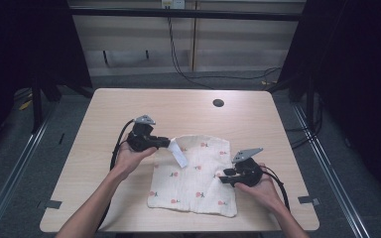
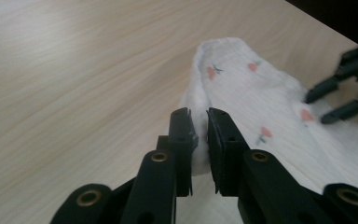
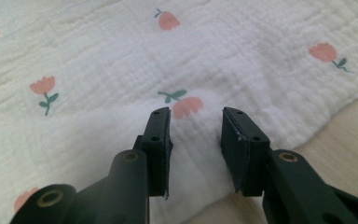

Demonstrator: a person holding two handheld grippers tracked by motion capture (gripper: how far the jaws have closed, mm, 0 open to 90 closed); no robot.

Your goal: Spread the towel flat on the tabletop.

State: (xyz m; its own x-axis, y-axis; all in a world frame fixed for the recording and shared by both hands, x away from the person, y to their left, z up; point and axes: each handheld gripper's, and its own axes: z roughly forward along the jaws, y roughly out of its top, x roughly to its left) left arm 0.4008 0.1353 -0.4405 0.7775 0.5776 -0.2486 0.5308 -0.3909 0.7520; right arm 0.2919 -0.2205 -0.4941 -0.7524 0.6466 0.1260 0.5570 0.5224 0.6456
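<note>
The left hand-held gripper (image 2: 199, 122) pinches the cloth's (image 1: 198, 171) lifted corner for folding, while the right hand-held gripper (image 3: 196, 122) hovers unclenched over the opposite edge, ready to grab.

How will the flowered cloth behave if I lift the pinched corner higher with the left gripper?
The cloth looks thin and crinkled, so it will likely drape limply, not hold shape. The corner in the left gripper already folds over itself, suggesting it is floppy and light. The right gripper stands open over the cloth's other edge, so that side may drag across the table.
</note>
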